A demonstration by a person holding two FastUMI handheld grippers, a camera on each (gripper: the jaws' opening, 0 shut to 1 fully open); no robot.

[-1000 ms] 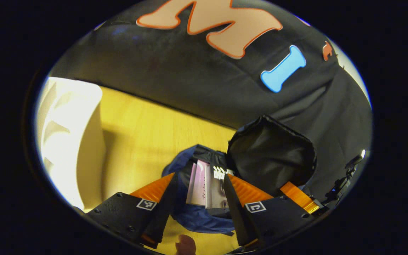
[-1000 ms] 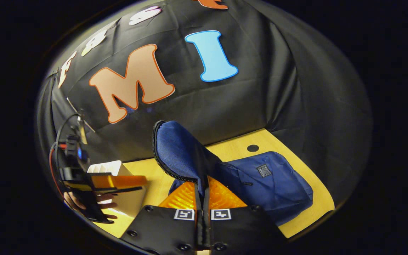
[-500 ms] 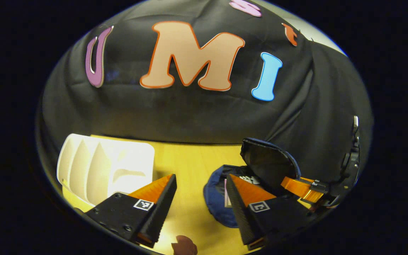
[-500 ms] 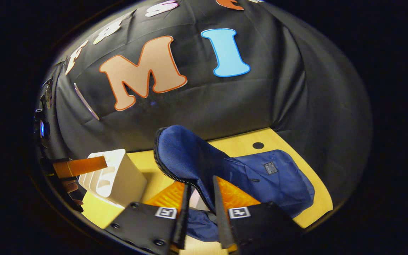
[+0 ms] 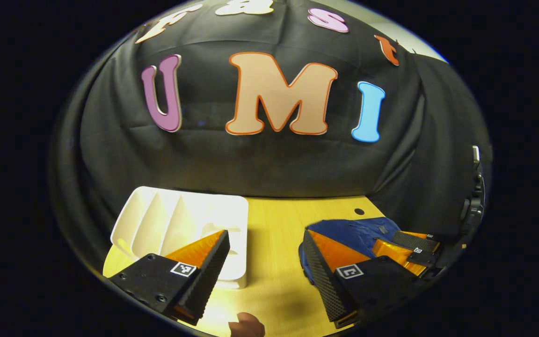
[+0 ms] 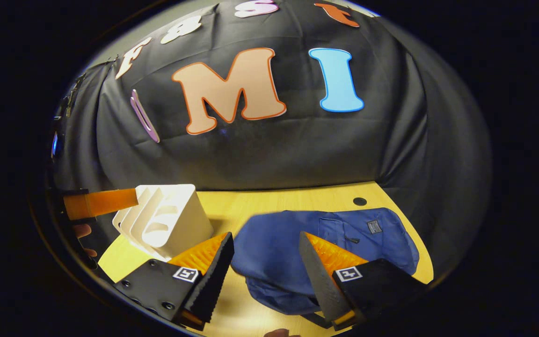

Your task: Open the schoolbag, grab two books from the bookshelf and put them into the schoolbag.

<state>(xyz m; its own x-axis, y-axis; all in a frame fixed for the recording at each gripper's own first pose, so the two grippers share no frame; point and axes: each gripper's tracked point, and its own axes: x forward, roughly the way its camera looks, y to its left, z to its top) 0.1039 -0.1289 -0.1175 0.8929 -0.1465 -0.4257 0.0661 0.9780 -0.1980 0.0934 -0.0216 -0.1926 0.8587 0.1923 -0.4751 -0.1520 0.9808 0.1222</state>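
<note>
Schoolbag [image 6: 297, 243] lies flat on the table [image 6: 279, 199], lower centre of the right gripper view, long axis running left to right, flap down. White bookshelf [image 6: 166, 224] stands at lower left. Right gripper [image 6: 265, 276] and left gripper [image 5: 265, 276] both gape, holding nothing.

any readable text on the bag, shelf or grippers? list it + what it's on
Nothing can be quoted.
Schoolbag: the small dark patch on its front has print too small to read.
Left gripper: a square black-and-white marker on each finger, a pattern, not words.
Right gripper: the same kind of marker on each finger.
Bookshelf: plain white, no text.
</note>
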